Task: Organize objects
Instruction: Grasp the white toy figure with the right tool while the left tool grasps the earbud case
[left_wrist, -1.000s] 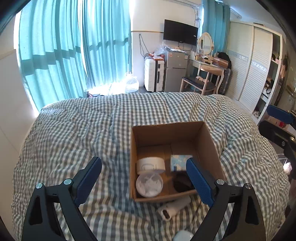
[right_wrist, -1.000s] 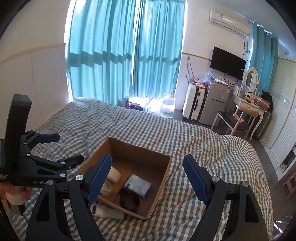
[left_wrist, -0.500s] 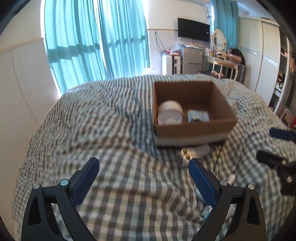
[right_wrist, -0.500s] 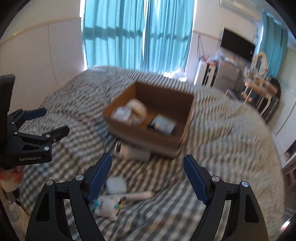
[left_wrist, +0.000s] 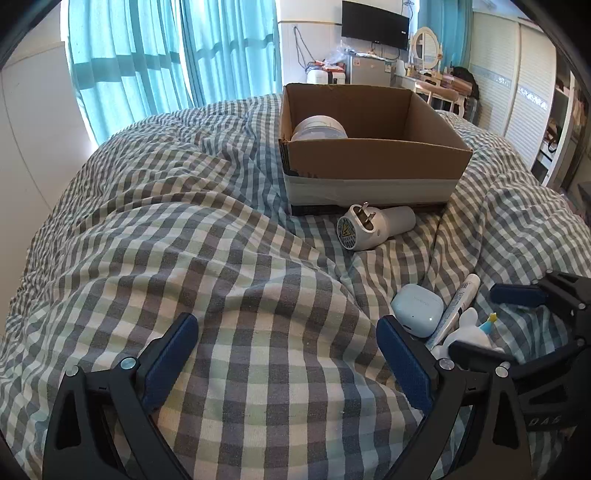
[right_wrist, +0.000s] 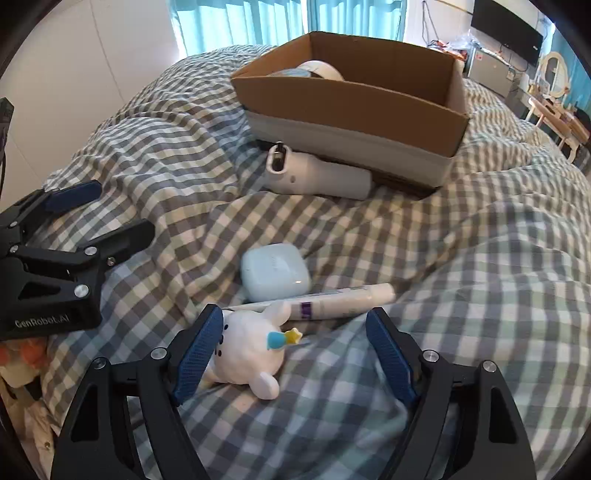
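Both grippers have dropped toward the gingham quilt (left_wrist: 229, 258) — right gripper (right_wrist: 295, 350) spread around the white plush rabbit (right_wrist: 247, 350), left gripper (left_wrist: 288, 354) spread, empty; brown cardboard box (left_wrist: 373, 158) at one o'clock.

Cardboard box (right_wrist: 351, 107) on the bed (right_wrist: 480, 258), well ahead of right claw (right_wrist: 295, 354); round container (right_wrist: 319, 70) inside, toward box's left end. Plug-in device (right_wrist: 317, 177) lying just before box's near wall, touching it. Closer in: small case (right_wrist: 275, 273), then tube (right_wrist: 340, 302) lying crosswise just behind plush toy (right_wrist: 251, 350). Toy between the right claw's fingers, against the left one. Left claw (left_wrist: 288, 358) to the left, over bare bedding; case (left_wrist: 417, 308) just beyond its right finger.
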